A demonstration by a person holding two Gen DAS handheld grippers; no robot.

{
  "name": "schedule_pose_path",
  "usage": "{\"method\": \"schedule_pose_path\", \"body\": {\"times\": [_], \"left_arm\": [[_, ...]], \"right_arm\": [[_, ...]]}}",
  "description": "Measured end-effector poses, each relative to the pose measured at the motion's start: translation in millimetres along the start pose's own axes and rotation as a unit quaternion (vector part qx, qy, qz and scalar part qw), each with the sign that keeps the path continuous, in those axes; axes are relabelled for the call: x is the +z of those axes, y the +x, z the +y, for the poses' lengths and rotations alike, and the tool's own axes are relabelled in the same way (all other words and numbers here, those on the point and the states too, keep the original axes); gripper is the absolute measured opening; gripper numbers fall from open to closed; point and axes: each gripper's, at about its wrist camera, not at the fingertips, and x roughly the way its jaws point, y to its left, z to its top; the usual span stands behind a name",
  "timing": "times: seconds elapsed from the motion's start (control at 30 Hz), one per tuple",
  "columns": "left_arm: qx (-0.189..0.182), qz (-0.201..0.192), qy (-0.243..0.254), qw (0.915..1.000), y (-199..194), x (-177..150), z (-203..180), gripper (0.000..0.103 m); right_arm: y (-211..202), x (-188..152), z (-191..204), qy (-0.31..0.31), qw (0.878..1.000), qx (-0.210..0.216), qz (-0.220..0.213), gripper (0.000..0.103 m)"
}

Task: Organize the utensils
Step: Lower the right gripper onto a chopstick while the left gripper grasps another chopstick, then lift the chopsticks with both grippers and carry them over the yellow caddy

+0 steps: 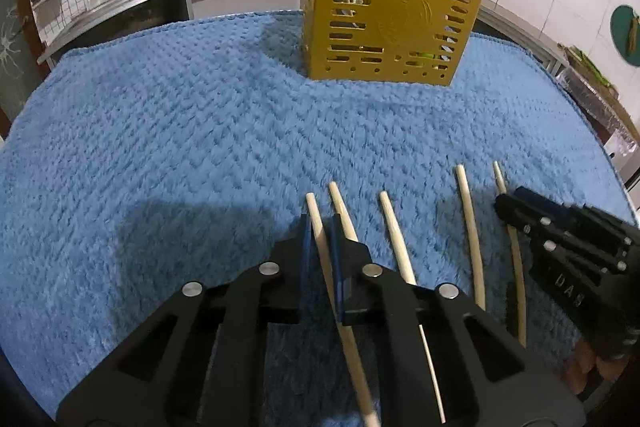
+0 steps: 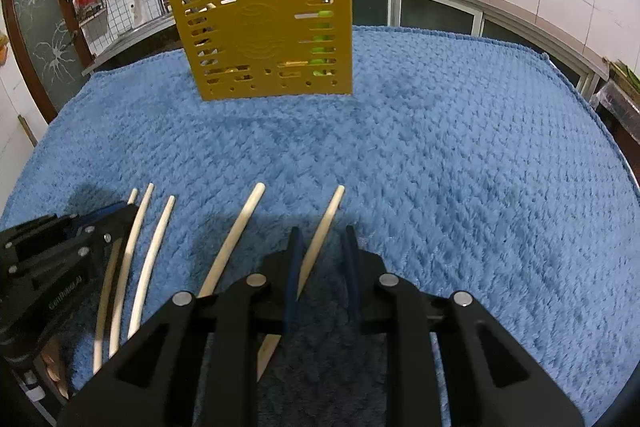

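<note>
While upright, gold holder [image 1: 392,27] with utensils [image 2: 322,49] inside; left hand-held gripper [image 1: 320,223] clamping chopstick [image 1: 313,209], right hand-held gripper [image 2: 322,230] apart.

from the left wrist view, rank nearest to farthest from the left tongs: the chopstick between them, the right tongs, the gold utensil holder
1. chopstick, pinched between the left tongs.
2. right tongs, off to the right on the blue towel, over another chopstick.
3. gold utensil holder, standing at the far end.
</note>
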Motion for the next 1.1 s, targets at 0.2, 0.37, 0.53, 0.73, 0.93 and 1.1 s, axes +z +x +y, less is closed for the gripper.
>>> {"method": "schedule_pose_path", "body": {"times": [0.2,0.37,0.53,0.73,0.93,1.1], "left_arm": [[-0.009,0.001,-0.002,1.0,5.8,6.8,1.2,0.006],[-0.009,0.002,0.0,1.0,6.3,7.4,1.2,0.005],[-0.004,0.003,0.004,1.0,5.4,7.1,-1.0,0.005],[-0.006,0.014,-0.005,0.9999,5.9,14.1,0.0,0.004],[-0.001,0.006,-0.007,1.0,-2.0,14.0,0.5,0.004],[0.007,-0.031,0.002,0.9995,-24.7,15.2,-1.4,0.004]], "right_arm": [[3.3,4.6,4.4,-0.005,1.0,-0.008,0.006,0.016],[4.8,8.6,1.7,0.009,1.0,-0.006,0.018,0.012],[6.7,13.5,1.0,0.017,0.999,-0.007,0.031,0.011],[12.9,23.7,-3.4,0.034,0.997,0.003,0.065,0.009],[11.1,25.5,-6.2,0.044,0.997,0.007,0.061,0.006],[-5.8,21.6,-13.7,0.056,0.998,0.03,0.018,0.006]]}}
